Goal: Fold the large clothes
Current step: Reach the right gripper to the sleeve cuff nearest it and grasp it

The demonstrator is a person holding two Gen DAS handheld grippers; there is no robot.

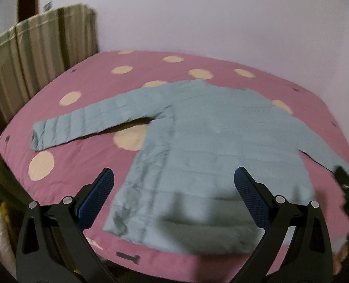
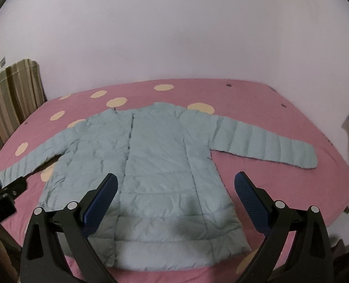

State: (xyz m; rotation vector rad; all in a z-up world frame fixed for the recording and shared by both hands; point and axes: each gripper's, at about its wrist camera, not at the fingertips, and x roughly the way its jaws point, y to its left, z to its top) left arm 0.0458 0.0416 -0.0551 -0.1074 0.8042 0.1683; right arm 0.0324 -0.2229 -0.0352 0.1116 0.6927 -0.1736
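Pink dotted bedspread (image 2: 257, 99): quilted jacket (image 2: 155, 165) apparently fully spread, unfolded; left gripper (image 1: 173, 184) and right gripper (image 2: 175, 188) above its hem, wide open, empty.

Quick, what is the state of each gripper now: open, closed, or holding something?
Left gripper: open, holding nothing, above the jacket.
Right gripper: open, holding nothing.

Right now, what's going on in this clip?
A person holding a gripper in each hand is about to fold a light blue puffer jacket. It lies spread flat on a pink spotted bed cover, both sleeves stretched out to the sides, hem nearest the cameras. The left gripper and right gripper both hover open above the hem end, holding nothing. No fold has been made yet.
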